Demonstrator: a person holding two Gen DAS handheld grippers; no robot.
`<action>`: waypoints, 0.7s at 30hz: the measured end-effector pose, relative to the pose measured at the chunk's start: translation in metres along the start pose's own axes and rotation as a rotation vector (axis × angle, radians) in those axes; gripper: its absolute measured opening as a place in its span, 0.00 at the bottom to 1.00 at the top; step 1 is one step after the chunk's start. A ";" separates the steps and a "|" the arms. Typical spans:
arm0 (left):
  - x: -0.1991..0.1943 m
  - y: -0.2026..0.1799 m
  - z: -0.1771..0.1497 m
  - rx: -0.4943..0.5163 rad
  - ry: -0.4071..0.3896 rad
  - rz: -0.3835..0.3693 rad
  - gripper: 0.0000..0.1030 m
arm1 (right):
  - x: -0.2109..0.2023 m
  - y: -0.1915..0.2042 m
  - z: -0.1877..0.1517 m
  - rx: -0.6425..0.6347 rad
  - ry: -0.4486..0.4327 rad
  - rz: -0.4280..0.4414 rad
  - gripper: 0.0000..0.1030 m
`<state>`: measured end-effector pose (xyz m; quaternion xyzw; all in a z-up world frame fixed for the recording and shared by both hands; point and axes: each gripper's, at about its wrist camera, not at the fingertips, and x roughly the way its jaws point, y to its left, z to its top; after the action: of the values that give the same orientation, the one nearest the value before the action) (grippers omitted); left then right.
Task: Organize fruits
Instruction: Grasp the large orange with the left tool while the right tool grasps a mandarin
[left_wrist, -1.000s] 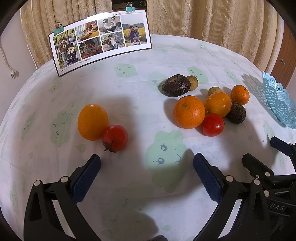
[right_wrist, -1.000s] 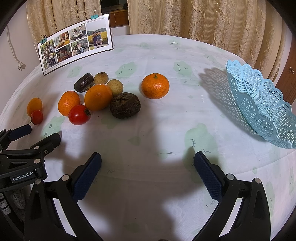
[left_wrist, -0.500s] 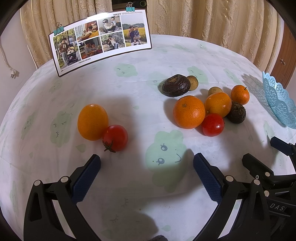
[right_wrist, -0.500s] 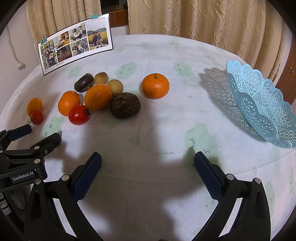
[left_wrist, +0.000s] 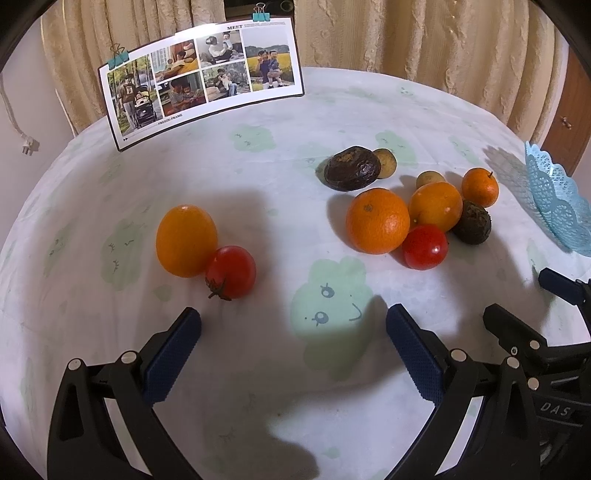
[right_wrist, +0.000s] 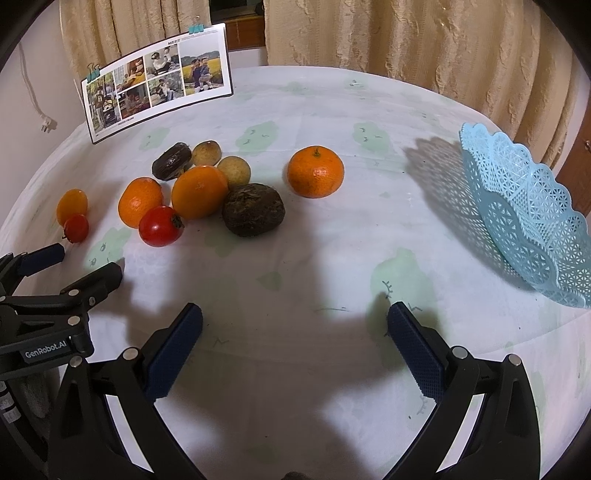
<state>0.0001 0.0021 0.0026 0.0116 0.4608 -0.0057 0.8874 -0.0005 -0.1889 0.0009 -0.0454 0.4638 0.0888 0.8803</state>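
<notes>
Your left gripper (left_wrist: 293, 332) and right gripper (right_wrist: 294, 328), black plastic frames, silver screws, dimpled navy blue pads (right_wrist: 173, 350), white "GenRobot.AI" lettering on the left one's side.

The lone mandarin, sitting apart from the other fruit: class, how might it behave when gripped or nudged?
The mandarin looks round, so a nudge would probably roll it. Its dimpled peel suggests the pads should hold it without slipping. It appears firm, though a hard squeeze might bruise it.

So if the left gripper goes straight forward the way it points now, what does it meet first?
Probably nothing soon. The left gripper, open, aims at bare tablecloth between the tomato to its left and the large orange to its right. Far ahead stands the photo card, though depth is uncertain.
</notes>
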 end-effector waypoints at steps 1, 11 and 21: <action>0.000 0.000 0.000 0.002 0.000 -0.001 0.95 | 0.001 0.001 0.001 0.000 0.000 0.000 0.98; -0.020 0.013 -0.004 0.043 -0.066 -0.049 0.95 | -0.007 -0.004 -0.001 0.045 -0.028 0.057 0.98; -0.043 0.065 -0.013 -0.023 -0.109 -0.087 0.95 | -0.037 -0.006 0.005 0.069 -0.165 0.080 0.98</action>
<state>-0.0341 0.0678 0.0315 -0.0190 0.4118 -0.0395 0.9102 -0.0157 -0.1982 0.0338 0.0112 0.3941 0.1113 0.9122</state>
